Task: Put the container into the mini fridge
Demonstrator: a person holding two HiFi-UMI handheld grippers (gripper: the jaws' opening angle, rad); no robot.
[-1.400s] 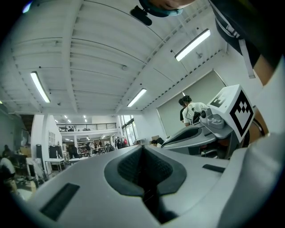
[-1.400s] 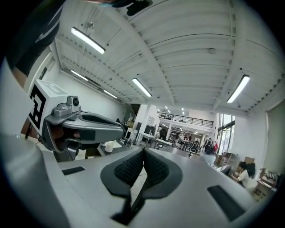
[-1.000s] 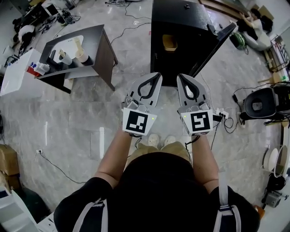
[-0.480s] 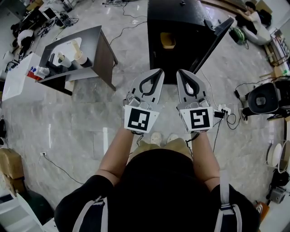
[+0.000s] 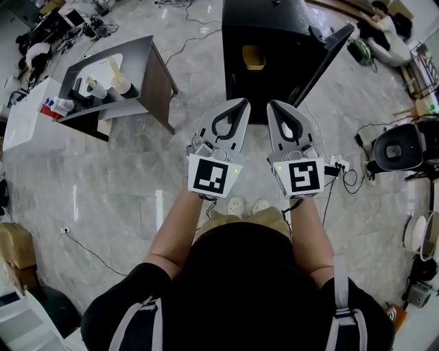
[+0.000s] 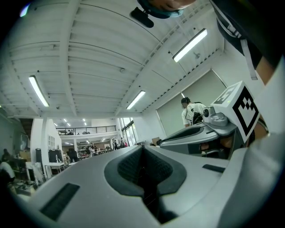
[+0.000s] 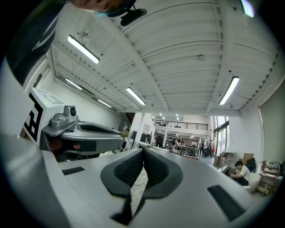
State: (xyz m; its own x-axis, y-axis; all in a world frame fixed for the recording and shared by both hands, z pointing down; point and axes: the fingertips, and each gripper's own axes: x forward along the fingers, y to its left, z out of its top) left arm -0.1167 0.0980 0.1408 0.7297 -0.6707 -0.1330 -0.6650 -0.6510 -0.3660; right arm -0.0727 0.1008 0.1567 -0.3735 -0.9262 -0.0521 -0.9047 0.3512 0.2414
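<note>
Both tongs are held side by side over the floor (image 5: 103, 178) in the head view, the left gripper (image 5: 240, 103) and the right gripper (image 5: 271, 104) pointed toward the black mini fridge (image 5: 274, 20). Its door (image 5: 333, 48) is swung open, and the yellowish container (image 5: 254, 59) is seen inside it. In the left gripper view, the jaws are pressed together with nothing between them. In the right gripper view, the jaws are likewise met at the tips, and nothing is held.

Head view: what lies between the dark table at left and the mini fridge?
Only marble floor, crossed by a thin cable trailing toward the mini fridge; nothing else stands there. The head view shows it.
</note>
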